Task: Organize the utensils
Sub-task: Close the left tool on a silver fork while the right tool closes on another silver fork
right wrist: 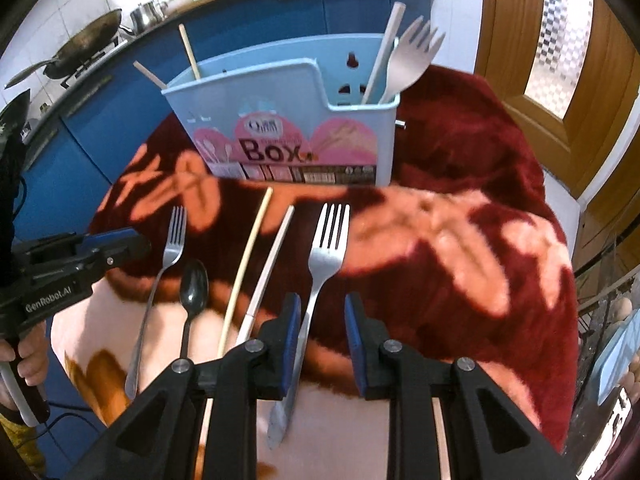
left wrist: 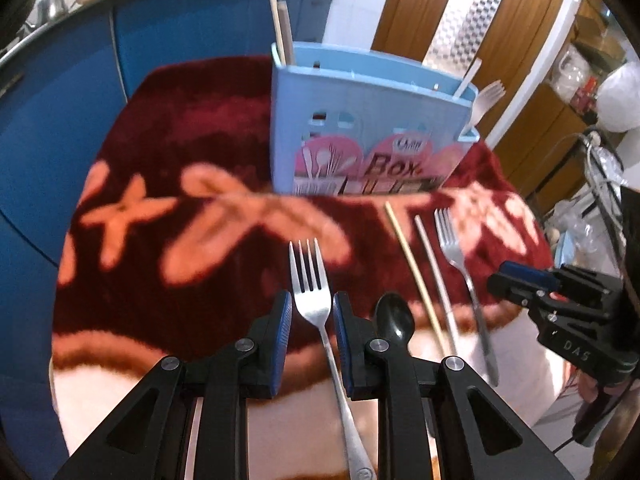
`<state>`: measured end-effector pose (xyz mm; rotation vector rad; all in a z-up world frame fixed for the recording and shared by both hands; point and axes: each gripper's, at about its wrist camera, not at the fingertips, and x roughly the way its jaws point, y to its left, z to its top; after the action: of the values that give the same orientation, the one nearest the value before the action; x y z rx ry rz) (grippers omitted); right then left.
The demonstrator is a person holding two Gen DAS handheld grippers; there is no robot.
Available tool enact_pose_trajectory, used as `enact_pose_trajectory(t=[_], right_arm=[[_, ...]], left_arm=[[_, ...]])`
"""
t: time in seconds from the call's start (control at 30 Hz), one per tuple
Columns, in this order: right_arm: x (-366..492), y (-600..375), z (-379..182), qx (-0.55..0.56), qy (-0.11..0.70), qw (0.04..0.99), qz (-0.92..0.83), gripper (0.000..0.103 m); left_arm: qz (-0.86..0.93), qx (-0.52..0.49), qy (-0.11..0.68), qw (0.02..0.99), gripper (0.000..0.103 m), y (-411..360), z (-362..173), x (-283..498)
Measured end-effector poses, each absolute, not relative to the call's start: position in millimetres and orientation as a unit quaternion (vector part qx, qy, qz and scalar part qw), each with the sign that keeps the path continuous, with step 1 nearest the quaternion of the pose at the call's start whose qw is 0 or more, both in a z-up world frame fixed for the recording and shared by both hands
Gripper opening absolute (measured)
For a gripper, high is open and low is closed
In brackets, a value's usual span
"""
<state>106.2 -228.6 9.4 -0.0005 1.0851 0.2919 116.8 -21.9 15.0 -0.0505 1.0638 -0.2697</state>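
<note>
Two steel forks lie on the red patterned blanket [left wrist: 168, 152]. My left gripper [left wrist: 312, 308] hovers open over one fork [left wrist: 310, 280], its blue pads on either side of the neck without touching it. My right gripper [right wrist: 322, 312] stands open the same way over the other fork [right wrist: 326, 248]. Between the forks lie a black spoon [right wrist: 194, 284], a wooden chopstick [right wrist: 248, 256] and a white chopstick [right wrist: 268, 264]. The light blue utensil box [right wrist: 288, 120] stands upright behind them, holding a spork [right wrist: 412, 56] and chopsticks. Each view shows the other gripper: left gripper [right wrist: 128, 246], right gripper [left wrist: 500, 280].
Blue kitchen cabinets [left wrist: 60, 120] run behind and left of the table, with a wok [right wrist: 88, 40] on the counter. Wooden doors [right wrist: 520, 40] stand at the back right. A hand [right wrist: 28, 360] holds the left gripper's handle. The blanket's pale border marks the near table edge.
</note>
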Motion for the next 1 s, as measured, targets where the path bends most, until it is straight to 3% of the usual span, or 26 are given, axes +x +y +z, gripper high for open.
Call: enact_pose_trajectory(t=[0.5,1.0], right_arm=[[132,-228,-6,0.018,0.577,0.804,0.144,0.026],[163,-210,-10,-0.026,0.615,0.775,0.143,0.026]], left_arm=[[-0.146,-0.032,0.590,0.794,0.021,-25,-9,131],[-0.143,0.037,0.633,0.760,0.017,-47,-13,147]])
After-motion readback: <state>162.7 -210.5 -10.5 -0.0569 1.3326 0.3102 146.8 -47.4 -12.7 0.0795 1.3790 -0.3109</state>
